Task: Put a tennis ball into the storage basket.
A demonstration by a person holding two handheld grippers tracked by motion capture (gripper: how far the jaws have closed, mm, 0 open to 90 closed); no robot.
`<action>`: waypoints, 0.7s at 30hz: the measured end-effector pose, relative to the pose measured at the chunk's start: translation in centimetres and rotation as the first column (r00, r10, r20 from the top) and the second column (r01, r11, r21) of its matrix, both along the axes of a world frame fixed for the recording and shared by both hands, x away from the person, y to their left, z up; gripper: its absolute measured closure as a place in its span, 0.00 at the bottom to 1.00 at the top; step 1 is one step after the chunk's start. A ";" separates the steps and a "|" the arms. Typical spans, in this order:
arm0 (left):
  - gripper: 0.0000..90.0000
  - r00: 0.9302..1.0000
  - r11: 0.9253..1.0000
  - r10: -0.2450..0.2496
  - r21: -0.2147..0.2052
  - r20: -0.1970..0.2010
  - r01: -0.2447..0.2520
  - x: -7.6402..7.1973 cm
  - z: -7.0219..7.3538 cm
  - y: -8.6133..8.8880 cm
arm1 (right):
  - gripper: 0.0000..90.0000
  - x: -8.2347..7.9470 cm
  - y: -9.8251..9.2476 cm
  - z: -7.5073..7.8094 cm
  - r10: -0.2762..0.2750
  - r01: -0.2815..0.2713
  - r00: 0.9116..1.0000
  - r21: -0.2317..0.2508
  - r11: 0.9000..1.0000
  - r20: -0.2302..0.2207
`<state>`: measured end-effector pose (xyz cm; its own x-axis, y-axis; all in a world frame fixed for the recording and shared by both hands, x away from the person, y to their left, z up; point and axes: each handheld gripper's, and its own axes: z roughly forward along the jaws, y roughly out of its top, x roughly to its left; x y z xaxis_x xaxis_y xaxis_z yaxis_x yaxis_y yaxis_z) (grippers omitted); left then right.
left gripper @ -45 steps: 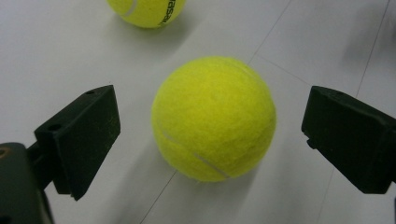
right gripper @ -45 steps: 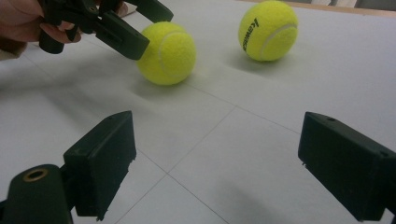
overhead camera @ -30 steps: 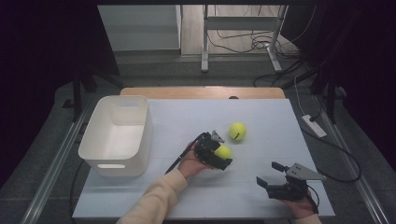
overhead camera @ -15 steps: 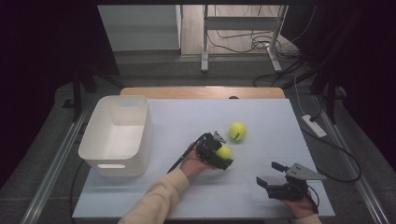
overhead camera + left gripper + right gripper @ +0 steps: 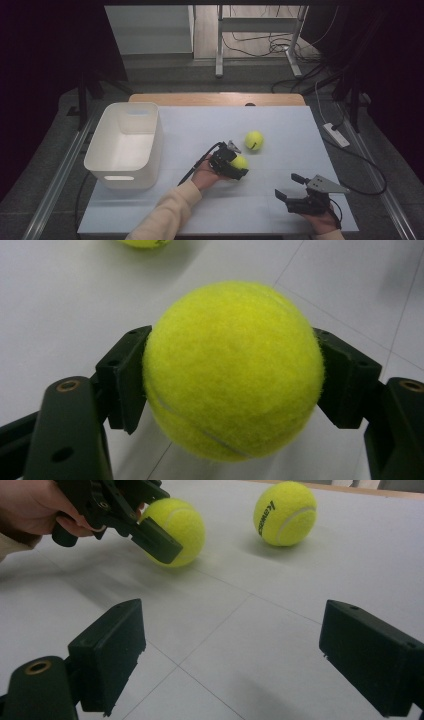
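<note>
**Left Tongs Closed on Ball**

With its jaws having just closed, the left tongs (image 5: 235,166) now clamp the tennis ball (image 5: 232,371) resting on the surface (image 5: 280,125); lifting can likely follow. The second ball (image 5: 254,140) lies near. The right tongs (image 5: 235,655) stand open, empty.

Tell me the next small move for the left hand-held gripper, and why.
Probably lift straight up. The left hand-held gripper has just been closing, and its pads now press both sides of the tennis ball, which sits on the table. The white bin stands open at the left, a likely destination.
</note>
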<state>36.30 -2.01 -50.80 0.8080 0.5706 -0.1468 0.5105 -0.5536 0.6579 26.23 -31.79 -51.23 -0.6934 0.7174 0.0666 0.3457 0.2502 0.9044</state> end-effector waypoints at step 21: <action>0.30 0.998 0.997 0.008 -0.081 0.057 -0.004 -1.4 2.3 2.2 | 0.13 -0.1 0.0 0.0 -0.005 0.005 1.000 -0.005 1.000 0.004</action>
